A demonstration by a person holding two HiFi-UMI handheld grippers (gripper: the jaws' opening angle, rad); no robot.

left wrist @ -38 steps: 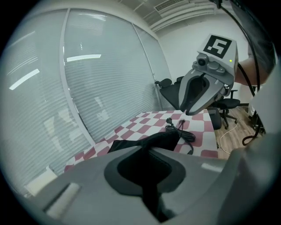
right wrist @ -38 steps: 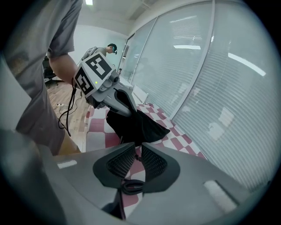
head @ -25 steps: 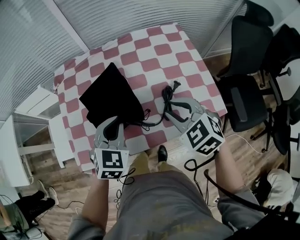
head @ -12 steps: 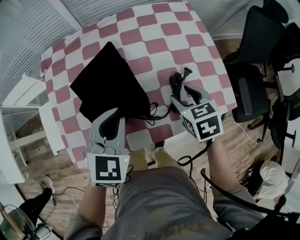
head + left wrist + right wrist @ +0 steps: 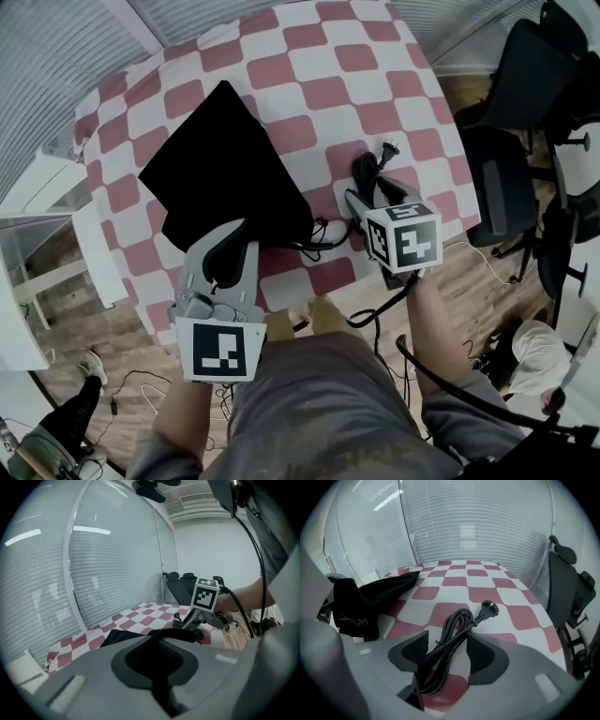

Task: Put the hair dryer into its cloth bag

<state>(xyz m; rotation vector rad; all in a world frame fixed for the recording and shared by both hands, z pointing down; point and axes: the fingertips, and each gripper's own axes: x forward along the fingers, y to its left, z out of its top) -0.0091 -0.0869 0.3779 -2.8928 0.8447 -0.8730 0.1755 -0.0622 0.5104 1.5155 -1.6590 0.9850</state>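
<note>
At the near edge of the table (image 5: 309, 56), bag (image 5: 220, 173) and cord (image 5: 454, 625).
Left gripper (image 5: 228, 253) clamps the bag's corner; jaws of the right gripper (image 5: 377, 192), just opened wide, straddle the cord.

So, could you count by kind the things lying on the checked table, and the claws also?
Black cloth bag: 1
Bundled black power cord with plug: 1
Claws: 2, left claw shut on the bag, right claw with jaws that have just been opening, the cord loose between them
Total: 4
</note>
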